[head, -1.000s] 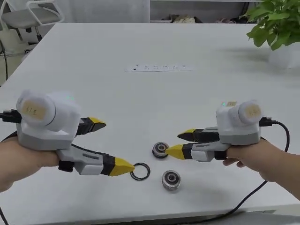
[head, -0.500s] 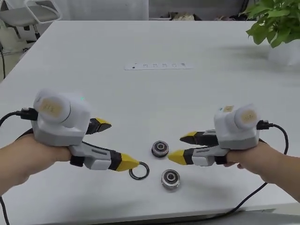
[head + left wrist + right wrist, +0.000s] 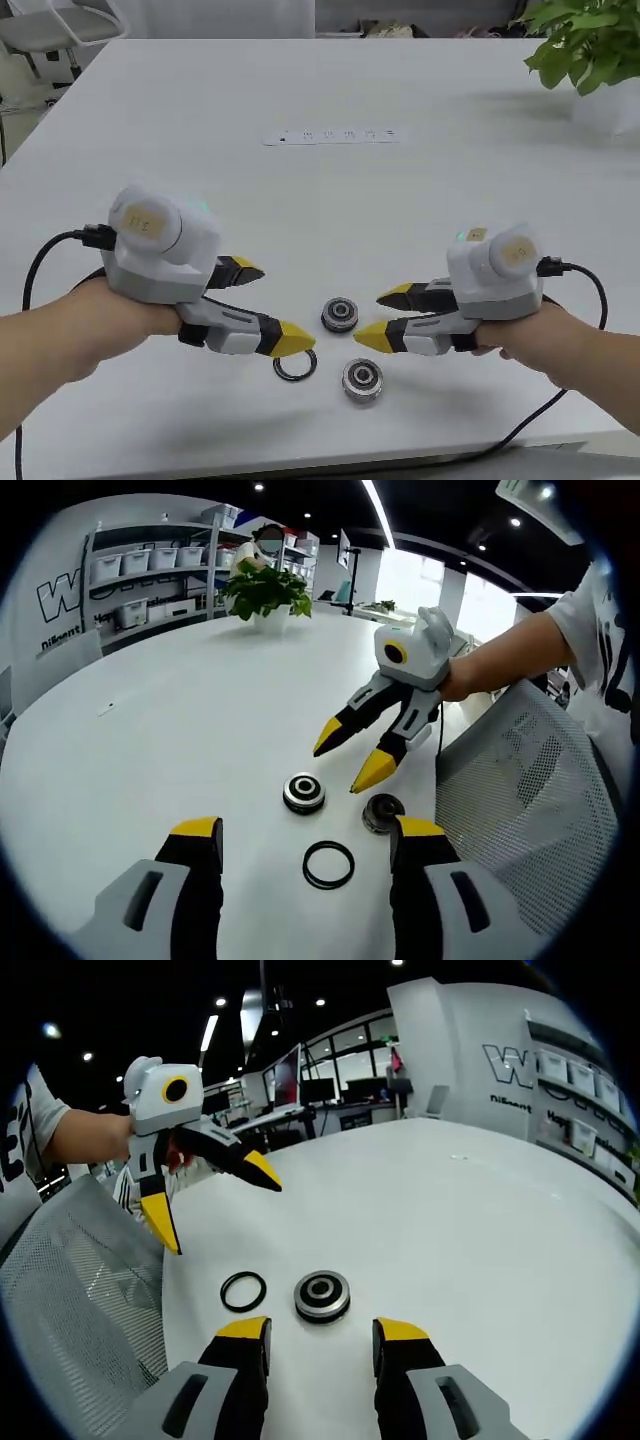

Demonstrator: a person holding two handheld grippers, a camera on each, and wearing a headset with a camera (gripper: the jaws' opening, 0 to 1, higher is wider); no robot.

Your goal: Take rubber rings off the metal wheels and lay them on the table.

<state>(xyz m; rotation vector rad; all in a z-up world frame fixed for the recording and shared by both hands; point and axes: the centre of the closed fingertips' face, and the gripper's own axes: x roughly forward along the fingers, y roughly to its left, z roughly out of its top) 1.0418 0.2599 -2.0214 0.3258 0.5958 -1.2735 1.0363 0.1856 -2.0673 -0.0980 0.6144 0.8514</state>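
Left tongs [image 3: 280,305] nearer the far wheel [image 3: 340,313]

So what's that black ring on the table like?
The ring is thin, black and round, rubbery-looking, with nothing in its middle. It lies flat on the white table, off any wheel, just ahead of the open left gripper, between its two jaws. Only the table touches it. Two wheels sit close beside it, apart from it.

rubber ring [image 3: 243,1291], metal wheel [image 3: 322,1296] just beside it
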